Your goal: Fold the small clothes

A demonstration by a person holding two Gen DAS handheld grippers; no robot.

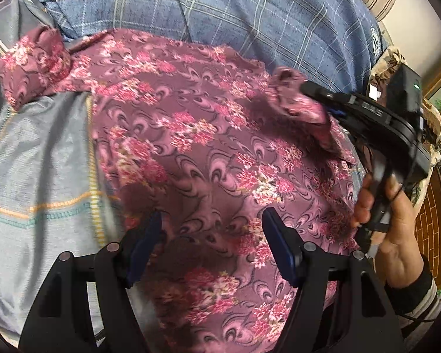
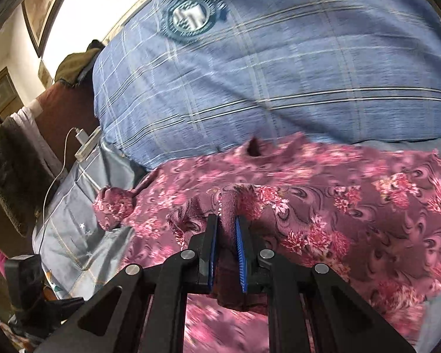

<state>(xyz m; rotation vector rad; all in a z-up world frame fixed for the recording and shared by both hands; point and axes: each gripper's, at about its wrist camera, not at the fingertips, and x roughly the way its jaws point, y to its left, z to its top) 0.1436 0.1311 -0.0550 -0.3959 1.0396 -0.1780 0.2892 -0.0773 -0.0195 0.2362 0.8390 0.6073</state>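
Currently, right gripper (image 2: 227, 245) is pinching the floral garment (image 1: 208, 153) sleeve, starting an early fold, while left gripper (image 1: 211, 250) is hovering with fingers spread.

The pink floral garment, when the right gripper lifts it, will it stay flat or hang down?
Probably it hangs limp: the floral garment already bunches into soft folds between the right gripper jaws. It seems light, since a small pinch raises the sleeve. The open left gripper may need to steady the rest on the grey bedsheet.

A blue plaid pillow (image 2: 279, 67) lies on grey bedding (image 1: 35, 158) beside a white charger (image 2: 83, 144).
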